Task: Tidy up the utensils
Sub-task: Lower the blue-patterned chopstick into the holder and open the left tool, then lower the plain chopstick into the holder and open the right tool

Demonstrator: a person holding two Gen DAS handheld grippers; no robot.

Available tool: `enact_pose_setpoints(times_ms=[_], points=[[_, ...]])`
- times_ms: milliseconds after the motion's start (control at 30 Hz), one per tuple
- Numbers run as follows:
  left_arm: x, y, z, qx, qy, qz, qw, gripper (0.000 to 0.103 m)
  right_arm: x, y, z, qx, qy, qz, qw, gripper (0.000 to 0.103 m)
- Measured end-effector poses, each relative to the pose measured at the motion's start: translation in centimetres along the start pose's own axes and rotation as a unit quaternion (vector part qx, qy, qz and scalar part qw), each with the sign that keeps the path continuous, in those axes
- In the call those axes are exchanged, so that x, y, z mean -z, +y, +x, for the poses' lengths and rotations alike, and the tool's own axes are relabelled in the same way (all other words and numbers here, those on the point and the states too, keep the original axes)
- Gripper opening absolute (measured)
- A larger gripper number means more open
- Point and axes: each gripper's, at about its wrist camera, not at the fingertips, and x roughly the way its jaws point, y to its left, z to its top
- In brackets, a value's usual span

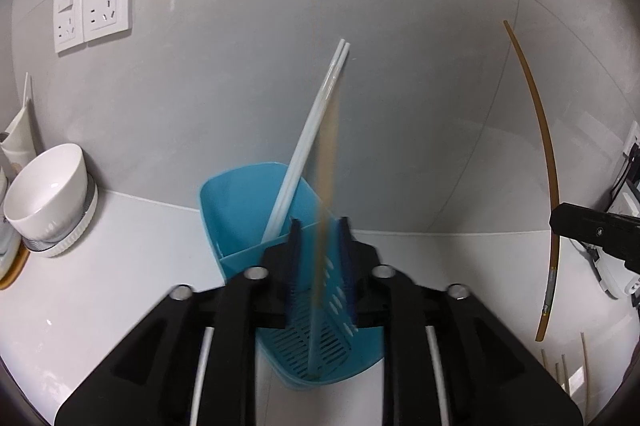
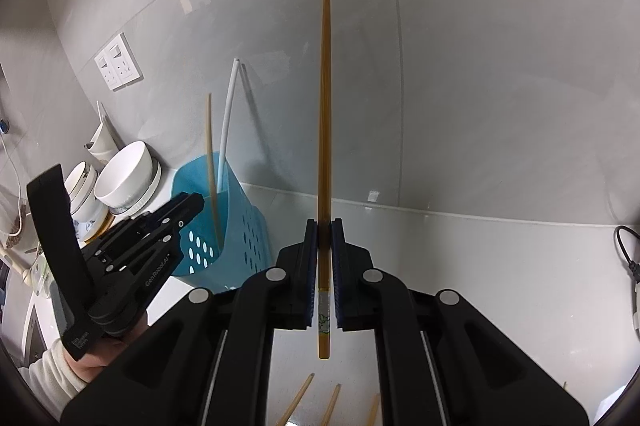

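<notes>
Your blue utensil holder stands on the white countertop against the grey tiled wall, and a pair of white chopsticks leans in its rear compartment with the tips resting against the wall. A brown chopstick, streaked with blur, stands in the perforated front compartment, passing between the pads of your left gripper; those pads stand a little apart and do not press on it. Your right gripper is clamped on a second brown chopstick, held upright well to the right of the holder, its printed lower end hanging below the pads. More wooden chopsticks lie loose on the counter beneath that gripper. To the left of the holder, a white bowl sits tilted on a stack of dishes, with more bowls behind it in the right wrist view. Two white wall sockets are mounted side by side above them. At the far right edge of the counter a black cable trails along the wall. Your hand, in a pale sleeve, grips the left gripper's handle.
</notes>
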Motion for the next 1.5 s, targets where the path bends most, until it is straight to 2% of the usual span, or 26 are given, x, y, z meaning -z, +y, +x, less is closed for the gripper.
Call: enact_pose_setpoints(times_ms=[133,200,267,367,567,700,1067,1267,1500], points=[[-0.9,0.5,-1.2,-0.015,0.009,-0.001,0.9998,0.050,-0.3,0.3,-0.3,-0.003,-0.003,-0.004,1.000,0.006],[-1.2,0.6,-2.0,-0.023,0.014,0.001,0.9996,0.057,-0.5,0.6,-0.4,-0.007,-0.007,-0.007,1.000,0.006],[-1.4,0.9,-2.8,-0.036,0.021,0.001,0.9991,0.072,-0.8,1.1,-0.6,-0.014,-0.015,-0.009,1.000,0.006],[-1.6,1.7,-3.7,-0.048,0.030,-0.002,0.9984,0.083,-1.4,2.0,-0.7,-0.033,-0.026,-0.012,0.999,0.006],[-1.6,3.1,-5.2,-0.062,0.051,-0.003,0.9967,0.095,-2.4,4.1,0.2,-0.077,-0.036,-0.010,0.996,0.006],[-0.9,4.2,-5.6,-0.076,0.060,-0.011,0.9953,0.097,-2.6,5.3,0.8,-0.104,-0.045,0.000,0.994,0.006],[-0.1,6.8,-6.2,-0.086,0.070,-0.041,0.9930,0.097,-3.2,8.4,2.4,-0.111,-0.086,-0.014,0.990,0.006],[0.3,7.7,-5.9,-0.091,0.077,-0.049,0.9917,0.097,-2.4,9.6,3.8,-0.098,-0.096,-0.027,0.990,0.006],[0.7,8.3,-5.8,-0.096,0.078,-0.054,0.9908,0.097,-1.1,10.3,5.6,-0.083,-0.084,-0.033,0.992,0.006]])
